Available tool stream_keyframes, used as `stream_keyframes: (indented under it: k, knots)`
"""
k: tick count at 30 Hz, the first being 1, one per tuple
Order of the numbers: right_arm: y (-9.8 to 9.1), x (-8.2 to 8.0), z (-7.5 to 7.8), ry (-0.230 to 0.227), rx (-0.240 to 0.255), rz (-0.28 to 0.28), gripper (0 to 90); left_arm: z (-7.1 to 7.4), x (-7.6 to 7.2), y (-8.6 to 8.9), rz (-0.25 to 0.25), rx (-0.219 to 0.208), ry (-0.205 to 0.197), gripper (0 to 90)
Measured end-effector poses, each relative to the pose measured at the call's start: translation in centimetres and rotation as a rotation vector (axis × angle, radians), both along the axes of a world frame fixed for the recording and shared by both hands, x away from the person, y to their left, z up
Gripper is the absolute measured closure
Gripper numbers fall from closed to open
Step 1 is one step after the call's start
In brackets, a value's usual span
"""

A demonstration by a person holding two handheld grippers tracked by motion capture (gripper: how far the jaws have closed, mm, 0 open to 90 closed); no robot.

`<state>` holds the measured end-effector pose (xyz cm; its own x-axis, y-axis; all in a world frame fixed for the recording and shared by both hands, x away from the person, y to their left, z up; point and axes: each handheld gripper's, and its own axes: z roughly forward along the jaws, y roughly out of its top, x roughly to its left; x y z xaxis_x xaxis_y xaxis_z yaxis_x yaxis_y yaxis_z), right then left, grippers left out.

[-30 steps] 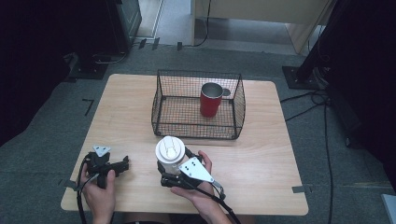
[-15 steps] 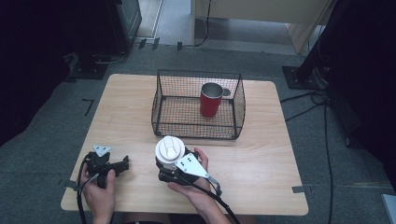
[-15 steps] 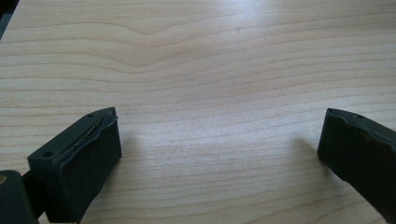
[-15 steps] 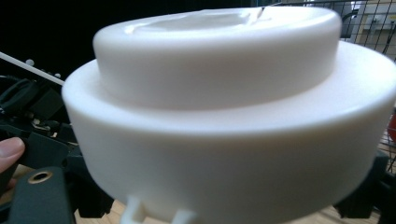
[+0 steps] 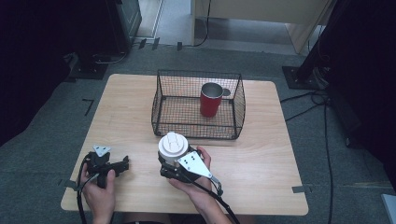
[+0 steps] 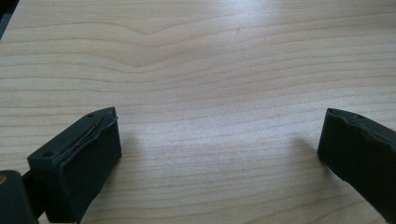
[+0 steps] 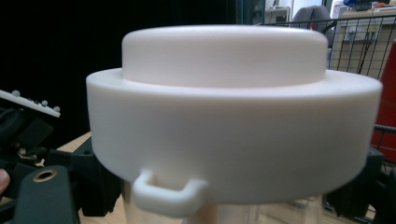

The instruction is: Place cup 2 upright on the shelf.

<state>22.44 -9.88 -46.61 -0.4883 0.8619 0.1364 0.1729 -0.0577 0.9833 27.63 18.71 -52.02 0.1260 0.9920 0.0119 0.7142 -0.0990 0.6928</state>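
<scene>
Cup (image 5: 173, 145) with a white lid stands on the table (image 5: 261, 158) near the middle of its front edge, just before the basket (image 5: 198, 105). The right gripper (image 5: 180, 163) has just been closing its jaws, and they now clamp the cup's body below the lid; in the right gripper view the lid (image 7: 229, 116) is a thick, smooth, matte disc with a raised centre and a small loop tab at its lower rim, and a clear wall shows beneath it. The left gripper (image 5: 122, 163) rests near the front left corner, well apart from the cup, jaws spread wide with only bare wood between them.

The table is pale wood with fine, wavy grain and rounded corners. It stands on grey carpet; dark stands, cables and black drapes ring it, and a light wooden cabinet sits beyond the far edge.

The basket is black wire mesh, rectangular with an open top, near the far edge. Inside it, toward its right side, a red mug (image 5: 210, 99) with a metal rim stands upright.
</scene>
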Motion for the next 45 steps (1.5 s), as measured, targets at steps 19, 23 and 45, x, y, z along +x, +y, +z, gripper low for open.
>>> stream_keyframes:
  k: [19,23,45]
  knots:
    - [-0.6,0.6,2.1,-0.061,0.023,-0.019,15.8,0.0,0.0,0.0,0.003,-0.001,-0.002,0.0]
    - [-0.4,0.8,2.8,-0.077,0.021,-0.017,15.8,0.0,0.0,0.0,0.0,0.001,0.0,0.0]
    - [0.1,3.0,6.9,-0.159,0.032,-0.032,15.9,0.0,0.0,0.0,0.0,0.0,0.002,0.0]
